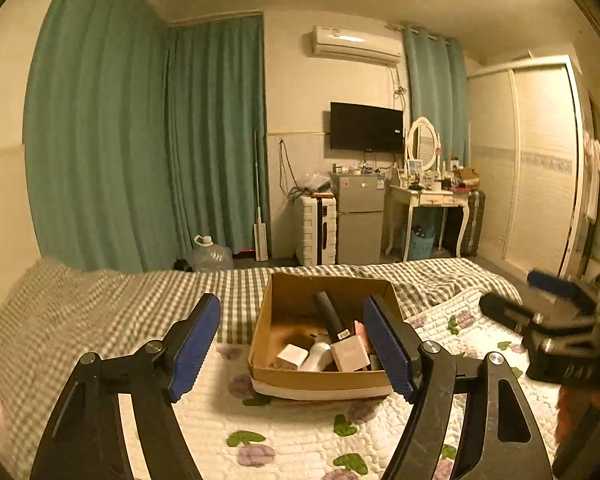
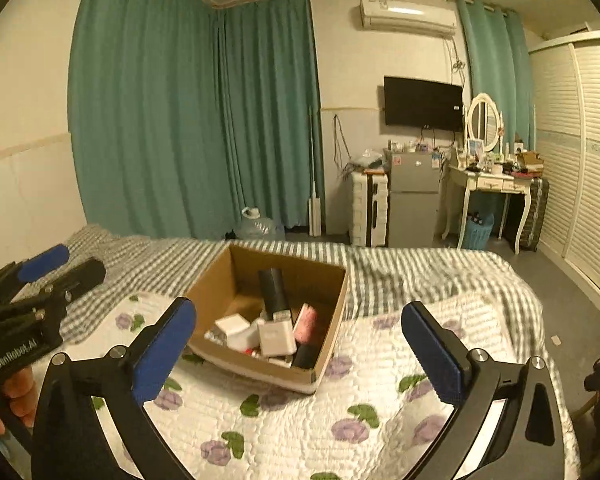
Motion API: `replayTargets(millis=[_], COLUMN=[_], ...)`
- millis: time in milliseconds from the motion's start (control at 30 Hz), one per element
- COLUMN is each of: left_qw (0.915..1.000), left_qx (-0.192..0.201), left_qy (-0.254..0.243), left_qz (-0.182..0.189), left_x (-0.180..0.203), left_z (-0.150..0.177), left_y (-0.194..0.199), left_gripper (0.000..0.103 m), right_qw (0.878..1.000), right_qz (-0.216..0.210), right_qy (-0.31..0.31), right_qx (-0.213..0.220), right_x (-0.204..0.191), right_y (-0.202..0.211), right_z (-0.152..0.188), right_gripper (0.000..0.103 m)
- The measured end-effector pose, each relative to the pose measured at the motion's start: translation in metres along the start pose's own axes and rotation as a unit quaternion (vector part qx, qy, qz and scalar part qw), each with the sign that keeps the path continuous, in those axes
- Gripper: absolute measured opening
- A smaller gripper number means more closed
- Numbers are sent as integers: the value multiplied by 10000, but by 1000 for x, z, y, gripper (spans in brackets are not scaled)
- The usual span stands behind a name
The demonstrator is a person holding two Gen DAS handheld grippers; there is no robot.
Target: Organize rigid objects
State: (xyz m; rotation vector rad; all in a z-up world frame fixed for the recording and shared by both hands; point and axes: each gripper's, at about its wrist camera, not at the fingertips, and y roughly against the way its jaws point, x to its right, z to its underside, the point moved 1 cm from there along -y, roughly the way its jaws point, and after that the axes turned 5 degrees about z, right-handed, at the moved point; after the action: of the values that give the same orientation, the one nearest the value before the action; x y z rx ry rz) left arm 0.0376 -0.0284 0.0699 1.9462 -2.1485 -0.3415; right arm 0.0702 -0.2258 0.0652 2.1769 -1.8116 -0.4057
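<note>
A bed fills the lower part of both views, covered by a checked sheet and, nearer the cameras, a floral quilt. No loose objects can be made out on the parts of the bedding that are shown.

An open cardboard box is set on the bed where quilt and sheet meet, just ahead of both grippers. The rigid objects are gathered inside it: a tall black cylinder leaning toward the back wall, a white block in front of it, a smaller white piece to its left, and a pink item at the right. A few smaller items beneath them cannot be identified.

The left gripper is held above the quilt with its jaws spread wide and nothing between the pads. The right gripper is likewise spread wide and empty, apart from the box.

The task is judged to be at or near its end: the objects are already boxed, and nothing left to collect can be seen, though parts of the bed lie outside the views.
</note>
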Motion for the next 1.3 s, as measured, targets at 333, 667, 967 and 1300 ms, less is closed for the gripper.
replayTargets(millis=[333, 667, 967, 1300], left_qw=[9980, 9974, 9971, 9969], left_qx=[-558, -713, -761, -788], left_qy=[-284, -57, -47, -56], left_qz=[-135, -81, -65, -60], left_x=[-4, -9, -9, -9], left_z=[63, 72, 72, 73], left_y=[-35, -34, -36, -37], left_gripper=[77, 77, 77, 77], right_qw=[9996, 9993, 9994, 9994], right_qz=[160, 304, 296, 284], right_qy=[-100, -152, -117, -110], right_qx=[-209, -170, -160, -189], right_x=[-6, -1, -4, -5], right_y=[-49, -48, -49, -50], right_z=[58, 63, 65, 67], right_gripper=[103, 103, 103, 103])
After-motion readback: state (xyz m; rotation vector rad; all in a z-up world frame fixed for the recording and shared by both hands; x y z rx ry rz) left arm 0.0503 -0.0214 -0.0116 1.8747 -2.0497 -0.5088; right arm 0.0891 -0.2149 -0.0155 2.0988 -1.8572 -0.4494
